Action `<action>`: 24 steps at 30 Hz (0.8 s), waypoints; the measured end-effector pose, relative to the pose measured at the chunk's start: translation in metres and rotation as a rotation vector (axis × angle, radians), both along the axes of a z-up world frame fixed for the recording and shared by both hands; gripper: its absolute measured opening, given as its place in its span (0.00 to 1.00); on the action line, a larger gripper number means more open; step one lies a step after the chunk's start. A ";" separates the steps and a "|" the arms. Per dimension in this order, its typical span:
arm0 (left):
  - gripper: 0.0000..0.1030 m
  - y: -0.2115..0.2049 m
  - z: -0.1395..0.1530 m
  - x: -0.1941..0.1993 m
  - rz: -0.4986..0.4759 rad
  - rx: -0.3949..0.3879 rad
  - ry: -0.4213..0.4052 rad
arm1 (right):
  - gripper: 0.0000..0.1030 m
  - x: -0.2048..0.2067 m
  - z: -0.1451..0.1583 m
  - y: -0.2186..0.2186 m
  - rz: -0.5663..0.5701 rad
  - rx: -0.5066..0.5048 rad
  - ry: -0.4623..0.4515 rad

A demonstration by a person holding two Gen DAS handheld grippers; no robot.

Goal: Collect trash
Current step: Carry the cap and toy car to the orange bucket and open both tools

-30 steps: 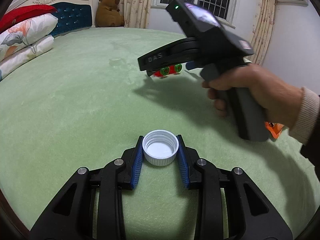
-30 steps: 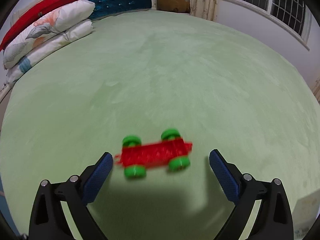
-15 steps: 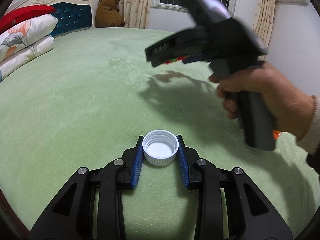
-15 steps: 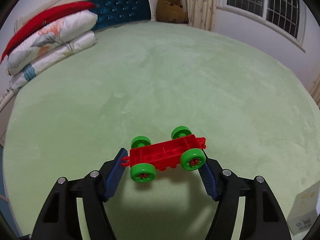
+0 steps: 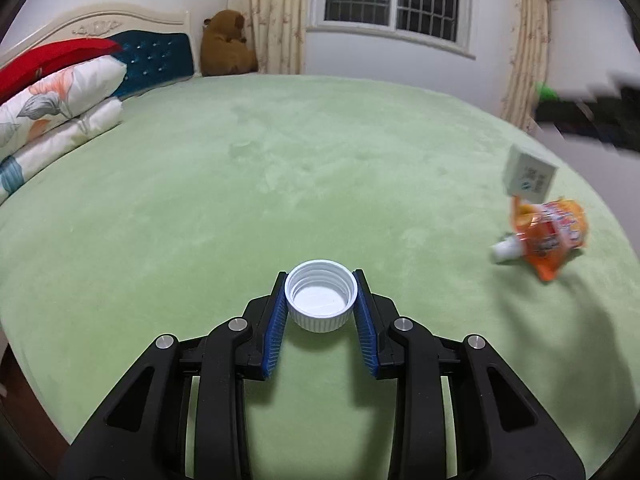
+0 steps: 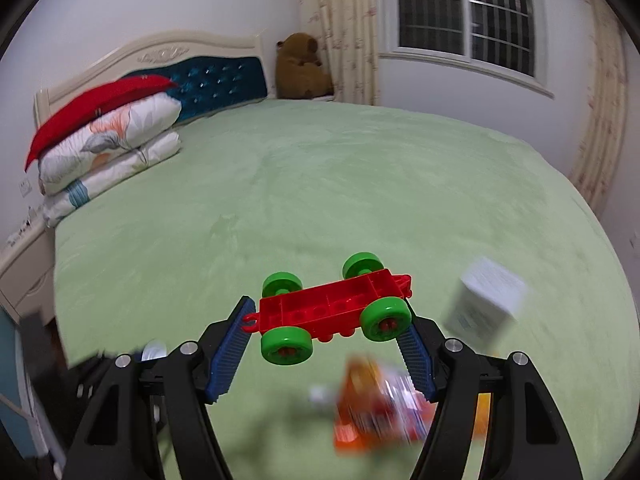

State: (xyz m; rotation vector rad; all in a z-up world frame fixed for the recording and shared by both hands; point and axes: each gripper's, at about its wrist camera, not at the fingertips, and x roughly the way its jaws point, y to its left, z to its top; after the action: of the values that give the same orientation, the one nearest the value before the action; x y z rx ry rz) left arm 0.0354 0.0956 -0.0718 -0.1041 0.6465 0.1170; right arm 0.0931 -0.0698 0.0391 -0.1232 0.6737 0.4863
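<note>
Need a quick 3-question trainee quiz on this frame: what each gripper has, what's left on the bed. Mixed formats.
1. True or false: the left gripper holds a white bottle cap.
2. What is clamped in the right gripper? A) orange pouch B) red toy car chassis C) small white box
3. Fill in: beside the orange pouch on the green bedspread sits a small white ____.

Key: 1 true; 2 B, the red toy car chassis; 3 box.
</note>
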 end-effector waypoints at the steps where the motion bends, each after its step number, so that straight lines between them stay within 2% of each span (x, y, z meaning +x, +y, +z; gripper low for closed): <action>1: 0.30 -0.007 0.003 -0.006 -0.018 0.000 -0.008 | 0.65 -0.013 -0.002 -0.012 -0.006 -0.001 0.007; 6: 0.30 -0.043 0.014 -0.032 -0.098 0.063 -0.019 | 0.65 -0.077 -0.014 -0.063 -0.033 0.005 0.000; 9: 0.30 -0.060 0.015 -0.055 -0.129 0.052 -0.018 | 0.65 -0.115 -0.023 -0.087 -0.051 0.003 -0.008; 13: 0.30 -0.078 0.004 -0.084 -0.132 0.021 0.045 | 0.65 -0.163 -0.039 -0.116 -0.089 0.024 0.000; 17: 0.30 -0.097 0.000 -0.114 -0.165 0.004 0.083 | 0.65 -0.199 -0.055 -0.134 -0.115 0.066 0.040; 24: 0.30 -0.131 0.005 -0.153 -0.249 0.043 0.081 | 0.65 -0.245 -0.066 -0.141 -0.087 0.075 0.056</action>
State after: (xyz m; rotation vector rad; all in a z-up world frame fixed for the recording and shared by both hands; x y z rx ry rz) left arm -0.1177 -0.0355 -0.0669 0.0237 0.7327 -0.1055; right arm -0.1519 -0.2108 -0.0265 -0.0092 0.7113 0.4317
